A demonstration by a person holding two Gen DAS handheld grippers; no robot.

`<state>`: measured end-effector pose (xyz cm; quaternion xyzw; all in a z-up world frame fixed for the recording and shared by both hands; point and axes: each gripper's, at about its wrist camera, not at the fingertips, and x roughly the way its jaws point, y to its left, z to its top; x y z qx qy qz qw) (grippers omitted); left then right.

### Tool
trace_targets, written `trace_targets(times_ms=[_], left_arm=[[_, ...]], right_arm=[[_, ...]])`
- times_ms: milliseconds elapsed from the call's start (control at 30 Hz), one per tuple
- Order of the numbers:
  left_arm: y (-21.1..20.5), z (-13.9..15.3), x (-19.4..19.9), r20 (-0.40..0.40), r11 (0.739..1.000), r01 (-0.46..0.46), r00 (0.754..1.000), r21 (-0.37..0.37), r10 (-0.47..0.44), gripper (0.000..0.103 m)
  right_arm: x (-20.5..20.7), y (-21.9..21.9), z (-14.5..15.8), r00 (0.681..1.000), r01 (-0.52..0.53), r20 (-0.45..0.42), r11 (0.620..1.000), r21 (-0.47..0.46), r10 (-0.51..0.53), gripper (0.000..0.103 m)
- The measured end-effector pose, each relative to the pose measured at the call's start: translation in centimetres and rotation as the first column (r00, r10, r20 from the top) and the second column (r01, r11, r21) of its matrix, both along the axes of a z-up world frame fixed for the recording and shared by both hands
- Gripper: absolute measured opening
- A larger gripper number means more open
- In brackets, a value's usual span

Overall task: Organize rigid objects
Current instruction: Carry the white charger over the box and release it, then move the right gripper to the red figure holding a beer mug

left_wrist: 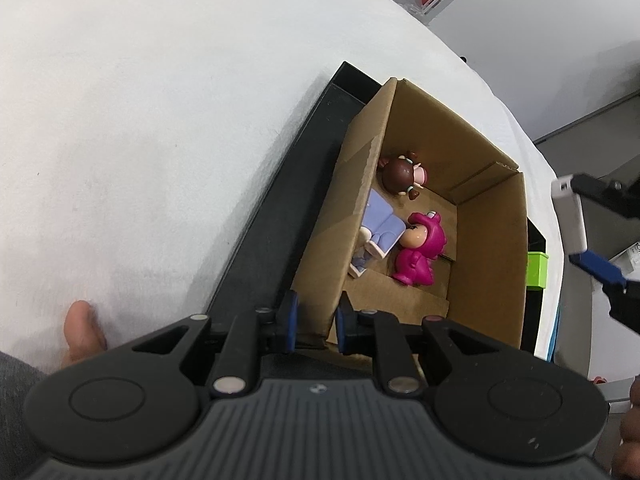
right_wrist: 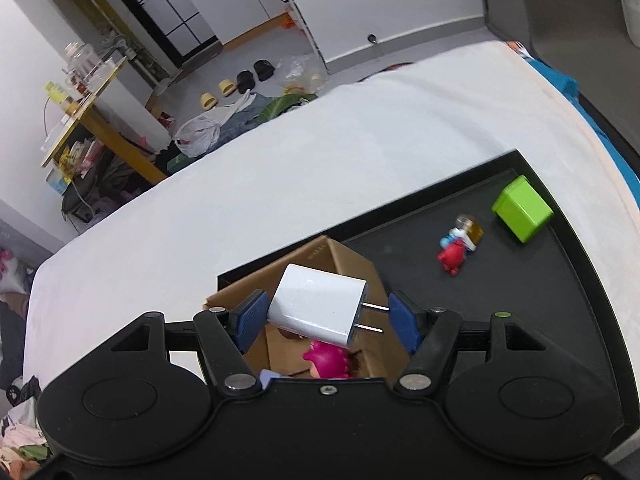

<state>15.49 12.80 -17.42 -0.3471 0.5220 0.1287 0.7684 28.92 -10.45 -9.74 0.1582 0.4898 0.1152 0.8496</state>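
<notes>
A cardboard box (left_wrist: 492, 240) stands on a black tray (left_wrist: 316, 148) on the white table. Inside lie a brown-haired doll (left_wrist: 402, 174), a pink figure (left_wrist: 418, 248) and a lilac toy (left_wrist: 378, 226). My left gripper (left_wrist: 316, 326) is shut on the box's near wall. My right gripper (right_wrist: 326, 320) is above the box (right_wrist: 348, 264), jaws apart, with a white charger plug (right_wrist: 316, 304) between them touching the left pad, prongs toward the right pad. It also shows in the left wrist view (left_wrist: 568, 216). A small red figure (right_wrist: 454, 250) and a green block (right_wrist: 522, 208) lie on the tray (right_wrist: 560, 320).
The white table (left_wrist: 140, 120) spreads to the left of the tray. Beyond the table's far edge are the floor with slippers (right_wrist: 240, 84), bags and a cluttered shelf (right_wrist: 80, 112). A hand (left_wrist: 82, 332) shows beside the left gripper.
</notes>
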Motion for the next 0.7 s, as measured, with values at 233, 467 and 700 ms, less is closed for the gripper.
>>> trace_targets(times_ms=[233,467,700], left_arm=[[-0.1,-0.1,0.2,-0.004,1.000,0.013,1.000,-0.004,-0.013,0.018],[-0.4,0.2,0.4,-0.002,1.000,0.012,1.000,0.017,-0.012,0.019],[-0.7,0.4,0.4,-0.010,1.000,0.000,1.000,0.024,0.000,0.019]], right_arm=[[0.7,1.4,0.6,0.999,-0.007,0.041,1.000,0.005,0.007,0.067],[0.3,-0.1,1.1,0.997,0.036,0.068,0.997,0.064,-0.040,0.080],[-0.1,-2.6,0.4,0.995,0.087,0.038,0.994,0.062,-0.089,0.083]])
